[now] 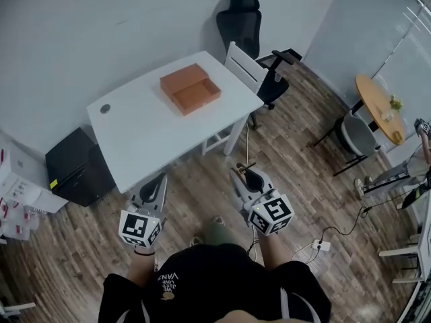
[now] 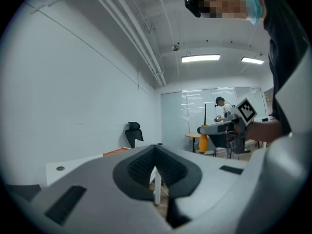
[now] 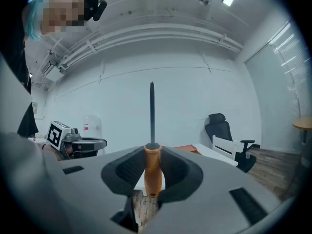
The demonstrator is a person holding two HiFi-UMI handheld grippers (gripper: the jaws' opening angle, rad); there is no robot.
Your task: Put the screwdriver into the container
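As right tongs (image 3: 152, 169) grip screwdriver (image 3: 153, 180), lettering (image 1: 169, 276) blurs.

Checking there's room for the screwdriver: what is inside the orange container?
In the container, the open half shows only bare orange floor; the other half has a flat top, hiding anything beneath.

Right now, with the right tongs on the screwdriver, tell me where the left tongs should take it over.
Best take the bare shaft of the screwdriver just above the handle, coming in level from the side. The right tongs cover the orange handle, while the shaft stands upright and free.
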